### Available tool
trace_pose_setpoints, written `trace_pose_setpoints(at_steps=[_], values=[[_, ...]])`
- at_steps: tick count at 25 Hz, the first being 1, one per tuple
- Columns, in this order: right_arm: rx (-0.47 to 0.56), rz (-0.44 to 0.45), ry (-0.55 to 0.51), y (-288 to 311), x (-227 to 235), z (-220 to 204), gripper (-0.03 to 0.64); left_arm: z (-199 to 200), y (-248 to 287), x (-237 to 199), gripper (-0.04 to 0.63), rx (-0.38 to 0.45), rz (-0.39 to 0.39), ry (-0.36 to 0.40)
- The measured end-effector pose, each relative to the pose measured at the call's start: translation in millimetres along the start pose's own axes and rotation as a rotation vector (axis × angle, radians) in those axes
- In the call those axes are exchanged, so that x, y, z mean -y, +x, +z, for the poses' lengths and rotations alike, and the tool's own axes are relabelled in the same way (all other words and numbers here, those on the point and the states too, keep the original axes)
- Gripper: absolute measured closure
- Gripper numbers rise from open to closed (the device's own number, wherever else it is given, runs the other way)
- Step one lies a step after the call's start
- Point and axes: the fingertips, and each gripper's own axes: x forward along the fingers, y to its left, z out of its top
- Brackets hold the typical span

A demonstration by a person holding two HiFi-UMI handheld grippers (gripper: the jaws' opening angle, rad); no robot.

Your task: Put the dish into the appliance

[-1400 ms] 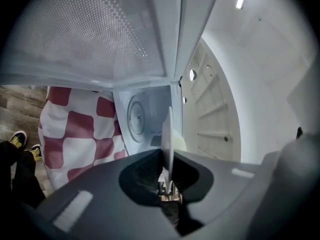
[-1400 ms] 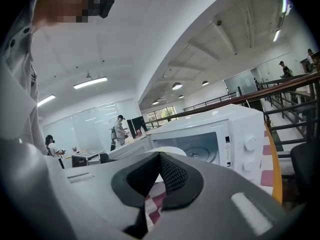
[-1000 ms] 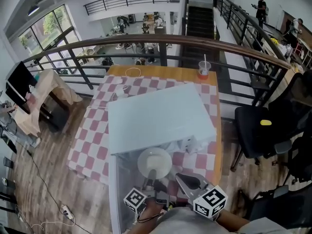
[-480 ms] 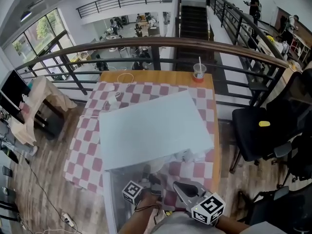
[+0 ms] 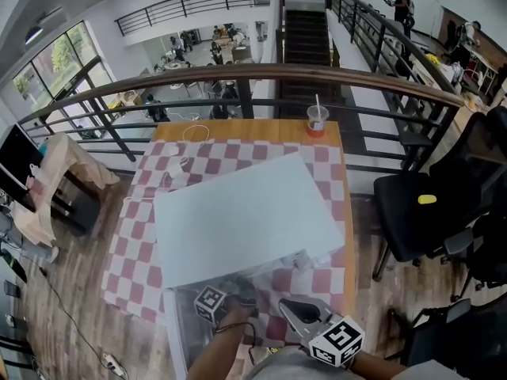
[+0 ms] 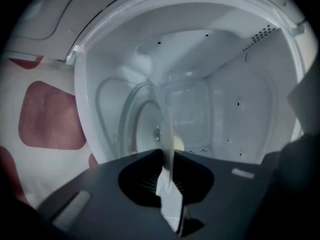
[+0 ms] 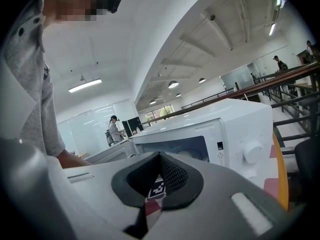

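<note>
The dish (image 6: 169, 139), pinched in the nearly closed left hand-held gripper (image 6: 170, 199), is now inside the microwave (image 5: 238, 212) at the counter's (image 5: 135, 252) near edge, no longer over its open door (image 5: 184, 331); only the release appears left. The right hand-held gripper (image 5: 295, 309) waits closed and empty.

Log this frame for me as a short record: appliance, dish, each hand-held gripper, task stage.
appliance: white microwave on a checked tablecloth, door open
dish: pale plate, seen edge-on, inside the microwave's cavity
left hand-held gripper: shut on the plate's rim, reaching into the cavity
right hand-held gripper: shut, empty, outside by the microwave's front
task stage: plate held, not yet released
other: cup with straw at the table's far edge
</note>
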Motion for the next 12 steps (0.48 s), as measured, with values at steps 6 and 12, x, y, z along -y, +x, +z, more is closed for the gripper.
trace_pose_setpoints(at_steps=[6, 12], values=[[0.014, -0.022, -0.010, -2.5, 1.9, 0.6, 0.618, -4.4, 9.8, 6.9, 0.561, -0.037, 0.004, 0.013], [0.006, -0.019, -0.022, -4.8, -3.5, 0.4, 0.618, -7.7, 4.5, 14.6, 0.506, -0.108, -0.050, 0.071]])
